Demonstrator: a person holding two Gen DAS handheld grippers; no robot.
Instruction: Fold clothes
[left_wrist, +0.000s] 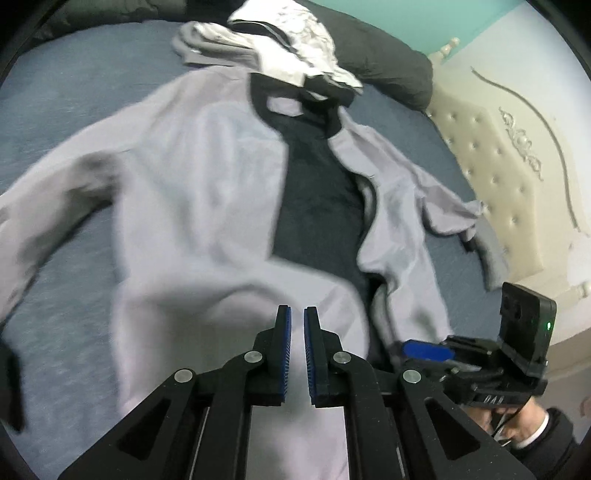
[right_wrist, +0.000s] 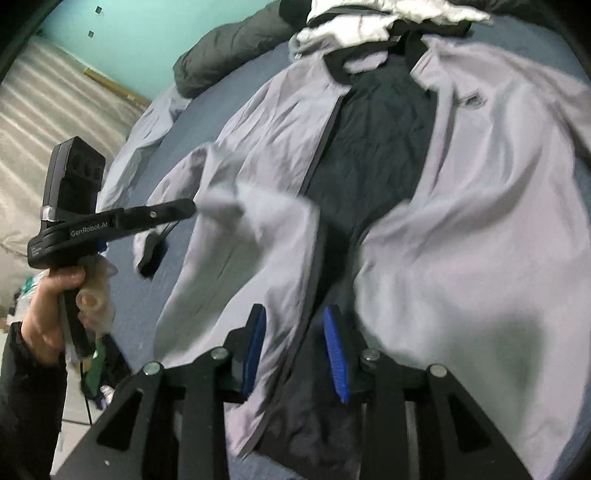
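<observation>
**Left wrist view: open jacket on the bed, a few ways this fold gets messy**

The lilac jacket (left_wrist: 192, 177) is laid face up and unzipped on the blue bed (left_wrist: 74, 85), with the dark lining (right_wrist: 380, 122) showing down the middle and both sleeves thrown out to the sides. The left gripper (left_wrist: 297, 350) is squeezed down to a thin slit, and a bit of the jacket's panel looks to be nipped in it. From the right wrist view, cloth is seen pulled up toward its tip. The right gripper (right_wrist: 297, 354) is spread wide, with the zip edge lying between its 2 fingers and nothing clamped.

Stuff that can be expected to go wrong:

- Only 1 corner is held, so the panel can be dragged crooked if it is pulled over.
- The fabric looks slick, so the pinch can be lost mid-swing.
- If the lining gets caught along with the outer layer, both layers get bunched.
- 1 sleeve (right_wrist: 147, 125) is draped near the bed edge and can be tugged off.
- A pile of other clothes (left_wrist: 288, 44) is resting on the collar, so it can be dragged along too.
</observation>
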